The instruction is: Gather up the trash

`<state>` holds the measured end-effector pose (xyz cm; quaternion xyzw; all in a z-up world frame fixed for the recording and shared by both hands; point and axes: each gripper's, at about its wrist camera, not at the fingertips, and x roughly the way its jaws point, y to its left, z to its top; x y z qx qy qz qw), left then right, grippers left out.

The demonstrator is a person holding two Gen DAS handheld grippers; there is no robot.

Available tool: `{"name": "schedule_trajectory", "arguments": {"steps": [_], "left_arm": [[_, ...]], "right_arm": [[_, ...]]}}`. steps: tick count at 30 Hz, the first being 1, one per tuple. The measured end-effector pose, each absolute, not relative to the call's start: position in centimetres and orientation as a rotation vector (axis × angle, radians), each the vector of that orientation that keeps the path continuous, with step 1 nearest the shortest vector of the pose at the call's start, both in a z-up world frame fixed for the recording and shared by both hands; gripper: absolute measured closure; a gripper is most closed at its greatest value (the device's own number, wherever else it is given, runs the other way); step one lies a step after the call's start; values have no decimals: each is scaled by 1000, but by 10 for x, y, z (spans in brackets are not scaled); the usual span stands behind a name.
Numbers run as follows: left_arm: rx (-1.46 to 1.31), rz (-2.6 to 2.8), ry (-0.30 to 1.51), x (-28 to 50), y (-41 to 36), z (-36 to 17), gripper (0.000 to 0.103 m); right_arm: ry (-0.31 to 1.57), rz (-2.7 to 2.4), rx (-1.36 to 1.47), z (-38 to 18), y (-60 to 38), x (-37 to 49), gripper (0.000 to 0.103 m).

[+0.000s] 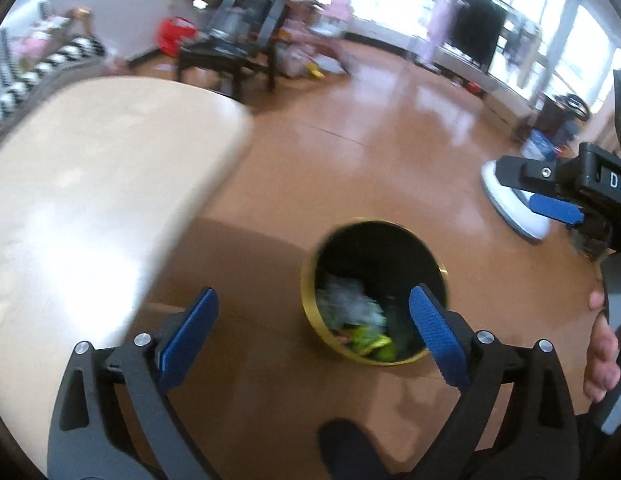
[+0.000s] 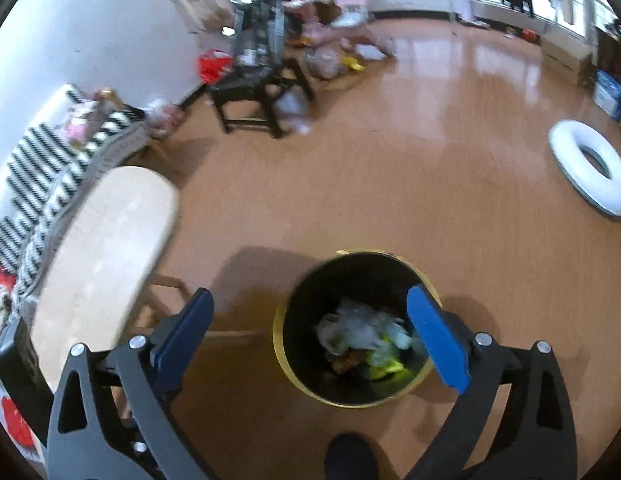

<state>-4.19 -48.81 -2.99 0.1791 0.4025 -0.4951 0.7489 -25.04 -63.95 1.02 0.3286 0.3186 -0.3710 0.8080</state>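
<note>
In your left wrist view, your left gripper (image 1: 312,320) hangs with its blue pads spread wide and nothing between them, above the floor just left of the bin (image 1: 375,292), a round black can with a gold rim standing on the brown floor (image 1: 370,128). The trash (image 1: 356,324) lies inside the bin, crumpled clear plastic over yellow-green scraps; it looks light, soft and easily crushed, so any loose piece should be pinched by a bunched fold, not a slick flat face. The pale table (image 1: 106,184) reaches out to the left of the bin and its top shows nothing to pick up. Your right gripper (image 1: 558,204) juts in to the right of the bin, but here you cannot tell how its fingers stand. A white ring (image 1: 510,208) lies on the floor beyond it, well apart from the bin. In your right wrist view, your right gripper (image 2: 310,320) is plainly wide open and empty, poised over the bin (image 2: 356,328) so the right pad overlaps its rim. The trash (image 2: 366,332) sits low inside. The table (image 2: 106,248) is left of the bin, a dark chair (image 2: 254,92) far behind it, and your dark shoe (image 2: 350,458) just in front; nothing blocks the bin's mouth
</note>
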Motion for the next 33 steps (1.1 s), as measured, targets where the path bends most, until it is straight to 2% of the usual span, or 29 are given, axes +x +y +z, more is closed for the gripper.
{"name": "schedule_trajectory", "arguments": {"steps": [8,15,21,27,33], "left_arm": [[297,-798,740,20,-328,33,9],[209,-473,703,52,-170,52,8],[72,-244,734,55,-46,48,8],[41,-66,739,50,30,40,8],[38,-12,746,49,60,37,8]], "right_arm": [[635,-585,529,48,-562,-168,7],[669,-326,307,66,-444,-72,7],[700,-140,158,64,-341,-22,7],[731,-50,89,58,-282,8,7],[757,-18,104,48,-260,31,7]]}}
